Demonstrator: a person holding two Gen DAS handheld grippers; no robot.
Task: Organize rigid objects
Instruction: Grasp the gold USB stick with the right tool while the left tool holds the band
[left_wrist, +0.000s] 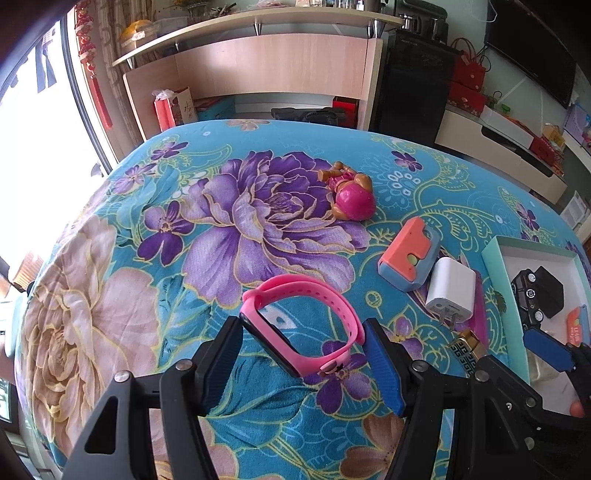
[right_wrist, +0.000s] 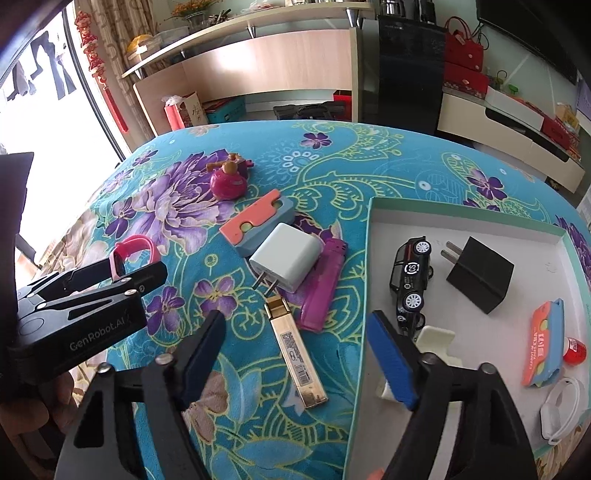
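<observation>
The left claw is clamped on the pink watch band, held above the floral worktop. The right claw is spread wide and empty, over a gold lighter beside the tray. A white charger and orange-blue case lie just right of the looped, black-faced band.

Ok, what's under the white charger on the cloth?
The white charger lies partly on the purple lighter, whose lower body and top end show. The gold lighter sits just past its prongs. Anything directly beneath the charger is hidden.
</observation>
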